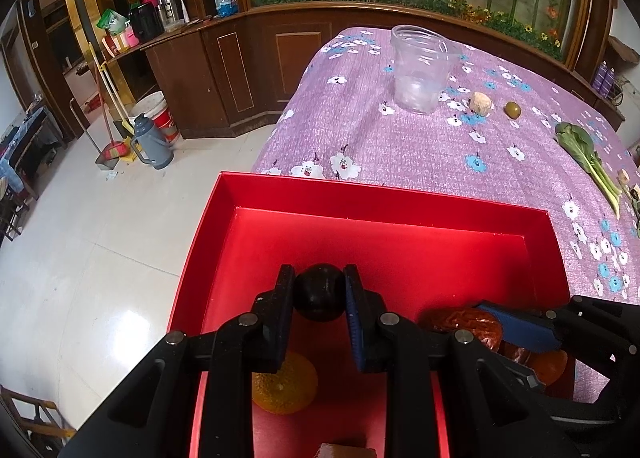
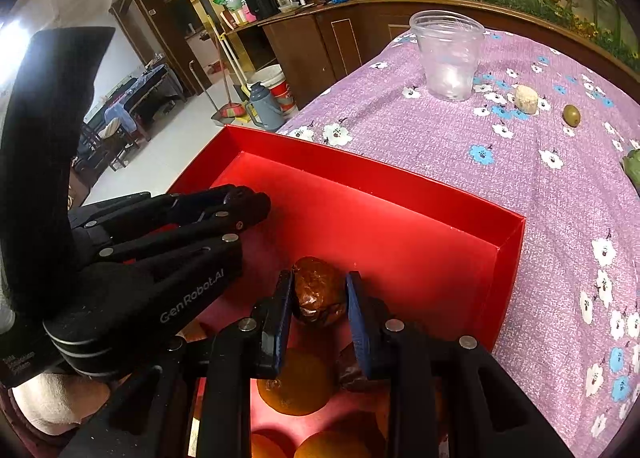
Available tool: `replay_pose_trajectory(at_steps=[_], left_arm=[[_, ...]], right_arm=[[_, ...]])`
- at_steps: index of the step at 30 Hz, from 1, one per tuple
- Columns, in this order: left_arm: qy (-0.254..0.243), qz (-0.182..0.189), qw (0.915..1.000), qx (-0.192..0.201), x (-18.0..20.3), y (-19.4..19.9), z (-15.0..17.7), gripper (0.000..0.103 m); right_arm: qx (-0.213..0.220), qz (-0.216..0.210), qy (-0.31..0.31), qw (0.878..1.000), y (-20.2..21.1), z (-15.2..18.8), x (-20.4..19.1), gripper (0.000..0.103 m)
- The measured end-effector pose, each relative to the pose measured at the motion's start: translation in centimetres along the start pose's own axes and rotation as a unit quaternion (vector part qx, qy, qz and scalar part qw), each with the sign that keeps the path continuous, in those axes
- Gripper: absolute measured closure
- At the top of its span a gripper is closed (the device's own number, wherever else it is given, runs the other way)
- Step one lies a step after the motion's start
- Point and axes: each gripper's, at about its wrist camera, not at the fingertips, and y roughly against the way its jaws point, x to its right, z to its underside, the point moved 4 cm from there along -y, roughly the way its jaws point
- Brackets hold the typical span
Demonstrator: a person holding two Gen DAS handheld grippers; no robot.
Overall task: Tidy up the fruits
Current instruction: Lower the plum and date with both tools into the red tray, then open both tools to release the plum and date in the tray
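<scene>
Nearest to you, both sets of fingers are closed on fruit and both hang over the red box (image 1: 384, 198). Your left gripper (image 1: 319, 292) has a dark, round fruit (image 1: 319, 290) pinched between its pads above the near left part of the box floor; being nearly spherical, it has no long axis to speak of, so its heading will not matter when you let it go. Your right gripper (image 2: 319, 294) is clamped on a brown, wrinkled fruit (image 2: 318, 290), which is oval, its long axis running away from you along the fingers and its far end pointing towards the far wall of the box. Directly below the fingers, oranges (image 2: 296, 382) already lie at the near end of the box, so the coming release probably turns on this: bare floor lies ahead of both fruits, not beneath them. The left gripper stands nearer the left wall, the right nearer the middle. Beyond the box, on the flowered worktop (image 1: 420, 146), a clear plastic cup (image 1: 422, 68) stands upright, with a pale lump (image 1: 481, 103) and a small green fruit (image 1: 512, 110) lying to its right, well apart from either gripper.
</scene>
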Motion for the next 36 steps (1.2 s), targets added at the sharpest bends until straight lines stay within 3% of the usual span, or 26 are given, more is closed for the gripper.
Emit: replay_pose_trajectory(at_steps=[22,24,26,33,36], left_arm=[[-0.006,-0.011,0.9997,-0.020,0.1,-0.9,0.0,0.078],[-0.009,-0.008,0.9997,-0.021,0.3,-0.9,0.0,0.071],[-0.010,-0.014,0.9996,-0.022,0.4,-1.0,0.0,0.051],[0.007,0.004,0.9996,-0.027,0.1,-1.0,0.2,0.040],[0.013,0.018,0.9996,-0.020,0.1,-0.6,0.1,0.039]], right_arm=[[0.001,0.010,0.012,1.000,0.4,0.1,-0.5,0.073],[0.001,0.009,0.012,1.000,0.4,0.1,-0.5,0.073],[0.001,0.010,0.012,1.000,0.5,0.1,-0.6,0.073],[0.001,0.014,0.008,1.000,1.0,0.2,-0.6,0.072],[0.007,0.015,0.006,1.000,1.4,0.1,-0.6,0.062]])
